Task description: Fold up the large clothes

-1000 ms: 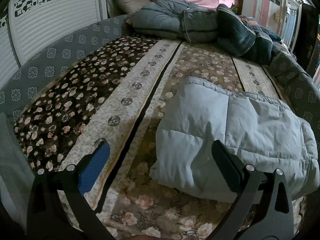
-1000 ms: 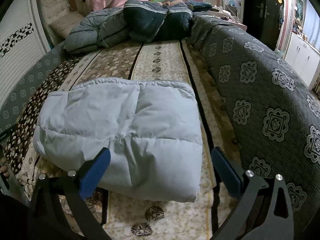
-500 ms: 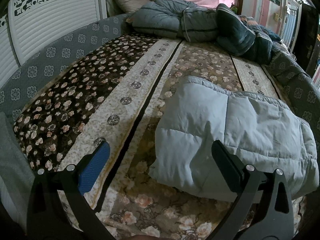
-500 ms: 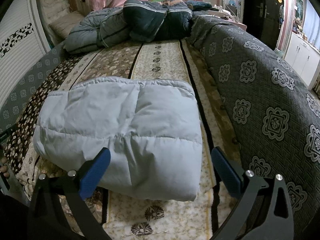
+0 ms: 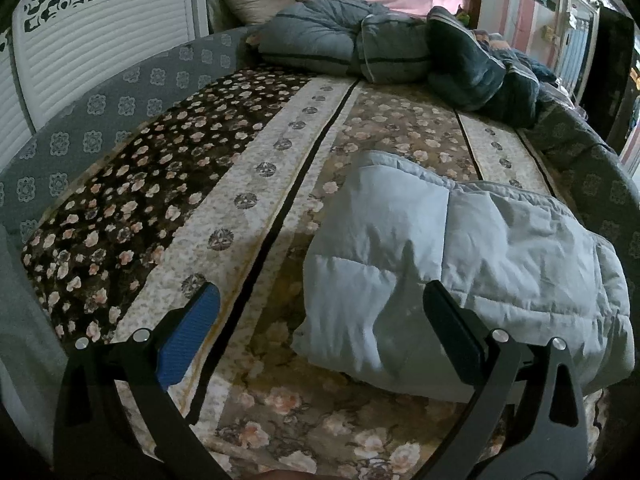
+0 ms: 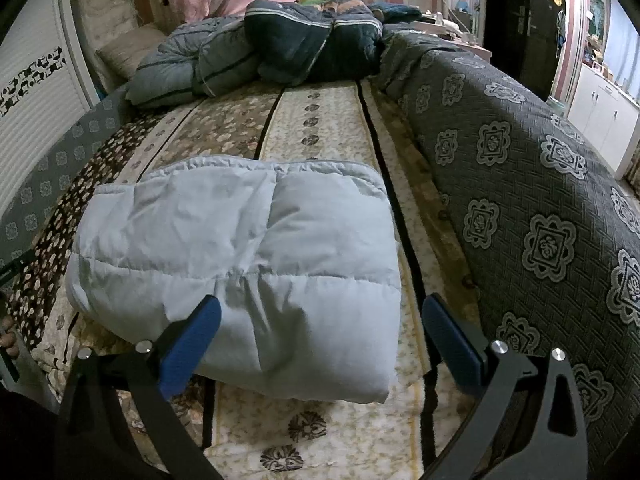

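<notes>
Blue-padded left hand-held gripper (image 5: 320, 336), right hand-held gripper (image 6: 320, 338) wide open, empty.

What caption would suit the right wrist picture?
Open right gripper poised over a folded pale blue quilted jacket lying on a floral patterned bedspread.
</notes>
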### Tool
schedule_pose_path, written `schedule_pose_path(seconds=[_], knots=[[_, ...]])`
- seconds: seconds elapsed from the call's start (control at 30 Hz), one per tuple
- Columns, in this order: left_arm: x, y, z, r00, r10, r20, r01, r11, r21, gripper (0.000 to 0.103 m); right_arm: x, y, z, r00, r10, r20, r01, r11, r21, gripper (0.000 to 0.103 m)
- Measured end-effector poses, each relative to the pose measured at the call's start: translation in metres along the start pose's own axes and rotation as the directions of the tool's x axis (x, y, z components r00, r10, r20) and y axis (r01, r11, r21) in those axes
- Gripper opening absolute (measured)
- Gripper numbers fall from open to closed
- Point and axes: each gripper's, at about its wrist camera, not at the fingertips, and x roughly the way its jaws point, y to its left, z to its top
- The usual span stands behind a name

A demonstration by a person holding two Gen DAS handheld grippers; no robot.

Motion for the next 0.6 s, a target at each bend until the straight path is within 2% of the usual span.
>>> schedule_pose_path(seconds=[0.6], knots=[[0.0059,0.0009,0.0017,1.000,-0.004,-0.016,0.004,1.000,0.004,0.100,-0.0007,-0.0003,0.0004,1.000,-0.006,0.001,0.006,1.000,0.007,0.101]])
